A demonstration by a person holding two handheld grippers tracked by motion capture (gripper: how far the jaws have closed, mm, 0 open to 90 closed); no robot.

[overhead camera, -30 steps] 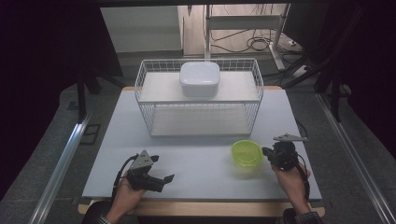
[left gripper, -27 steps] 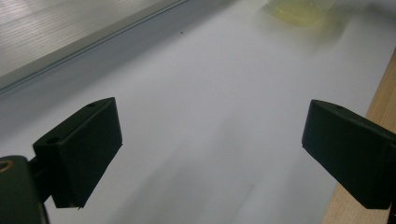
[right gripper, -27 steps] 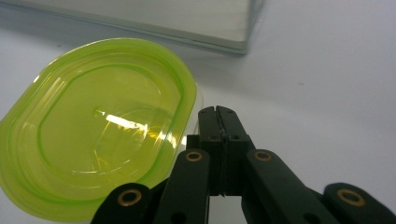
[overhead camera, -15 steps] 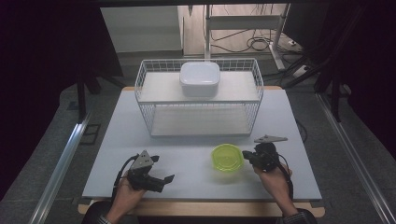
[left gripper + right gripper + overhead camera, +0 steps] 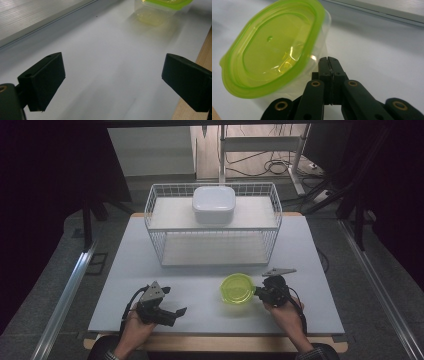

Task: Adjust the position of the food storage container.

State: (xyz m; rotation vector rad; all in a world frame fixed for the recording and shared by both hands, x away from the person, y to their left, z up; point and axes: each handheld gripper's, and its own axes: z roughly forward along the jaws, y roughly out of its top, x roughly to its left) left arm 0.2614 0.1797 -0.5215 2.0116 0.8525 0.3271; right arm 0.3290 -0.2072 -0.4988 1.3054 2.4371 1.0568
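A clear plastic container with a lime-green lid [image 5: 237, 289] stands on the white table [image 5: 200, 270], front right of centre. My right gripper [image 5: 256, 292] is shut, with nothing between its jaws. Its closed tips [image 5: 329, 61] rest against the container's clear side wall [image 5: 277, 47], just to its right. My left gripper [image 5: 175, 301] lies low at the front left, open and empty. In the left gripper view the jaws [image 5: 112, 82] stand wide apart over bare table, with the container [image 5: 160, 12] far ahead of them.
A white wire basket [image 5: 150, 205] stands at the back middle of the table, with a white lidded box [image 5: 214, 204] on its top shelf. The table's wooden front edge [image 5: 215, 342] runs just before both hands. Dark floor and cables lie beyond.
My right gripper has moved left along the table, still shut. The green-lidded container has slid left ahead of it. The left gripper has kept still.
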